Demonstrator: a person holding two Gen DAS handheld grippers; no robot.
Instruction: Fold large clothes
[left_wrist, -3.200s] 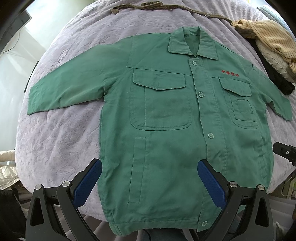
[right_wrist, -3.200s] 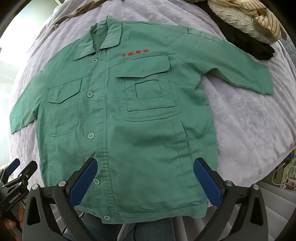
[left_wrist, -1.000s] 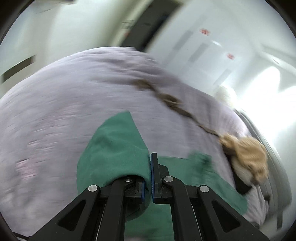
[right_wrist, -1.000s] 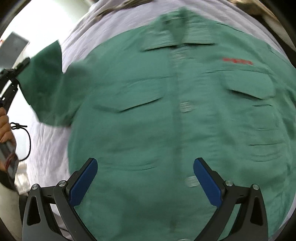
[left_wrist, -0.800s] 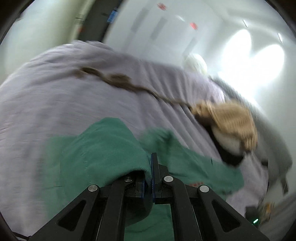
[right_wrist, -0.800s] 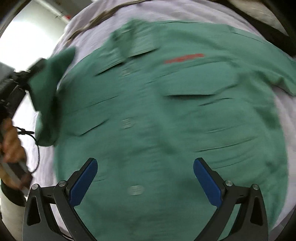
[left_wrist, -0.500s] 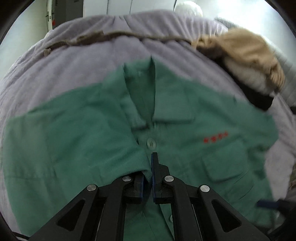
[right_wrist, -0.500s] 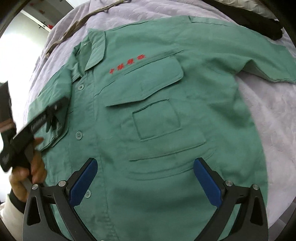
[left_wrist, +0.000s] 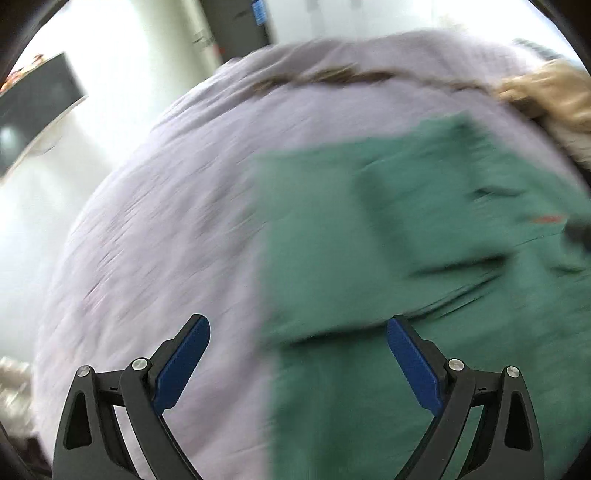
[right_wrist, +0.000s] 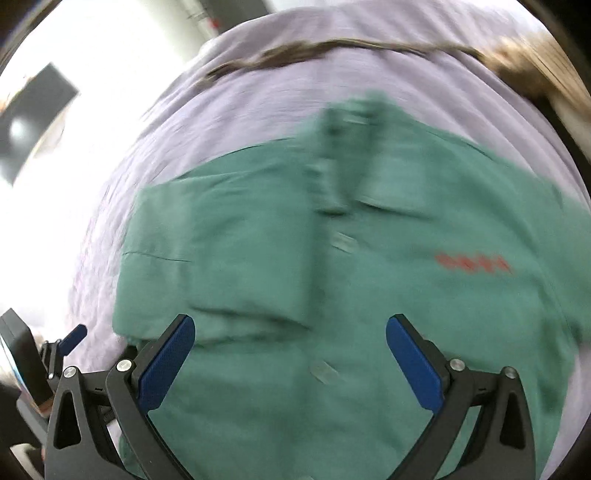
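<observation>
In the left wrist view, the left gripper (left_wrist: 297, 363) stood with its jaws wide apart and nothing between them; they had just been opening, which reads as the release of the sleeve so that it could stay folded in. The green jacket (left_wrist: 424, 258) lay ahead and to the right of these tongs on the lilac bedcover (left_wrist: 166, 221), its sleeve (left_wrist: 317, 229) doubled over the chest, probably to square that side for the next fold. In the right wrist view, the right gripper (right_wrist: 290, 360) hung above the jacket's buttoned front (right_wrist: 332, 280), jaws apart and empty, likely kept clear for the other sleeve, which was out of frame. The left gripper's blue tip (right_wrist: 72, 338) showed beyond its left finger.
</observation>
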